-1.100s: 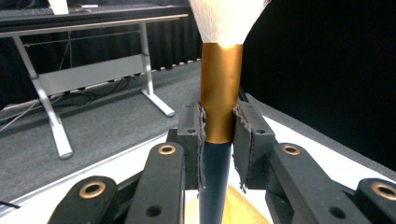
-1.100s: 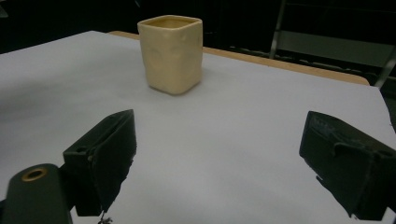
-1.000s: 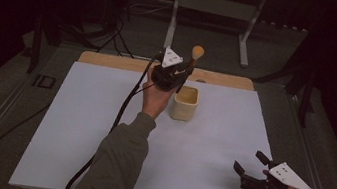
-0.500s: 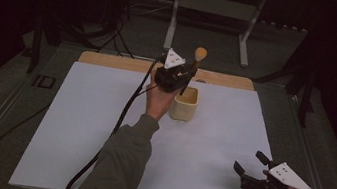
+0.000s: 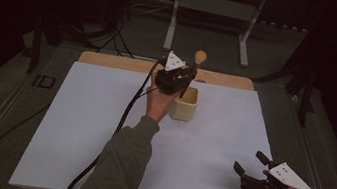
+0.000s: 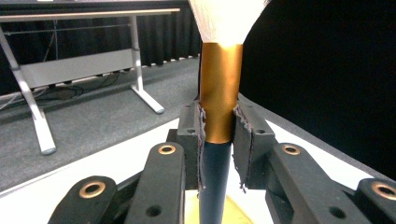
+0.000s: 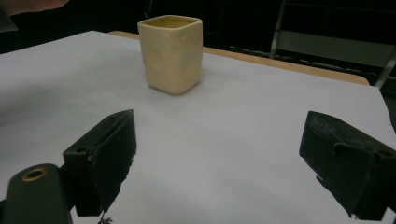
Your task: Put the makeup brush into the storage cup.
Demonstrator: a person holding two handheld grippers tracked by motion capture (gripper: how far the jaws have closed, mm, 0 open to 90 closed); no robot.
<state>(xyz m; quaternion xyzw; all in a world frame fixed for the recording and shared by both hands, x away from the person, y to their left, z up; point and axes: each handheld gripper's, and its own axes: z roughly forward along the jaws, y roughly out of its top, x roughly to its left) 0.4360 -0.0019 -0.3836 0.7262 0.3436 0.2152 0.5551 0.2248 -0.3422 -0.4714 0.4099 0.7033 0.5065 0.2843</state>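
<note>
Your left gripper clamped the brush upright, handle end just above the cup, right gripper agape well away.

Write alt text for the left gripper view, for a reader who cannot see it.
The left gripper clamps a makeup brush upright between its two black jaws, gripping the gold ferrule just above the dark handle, with pale bristles fanning out at the top edge. Behind it lie a grey floor, a white table frame and a black curtain.
</note>
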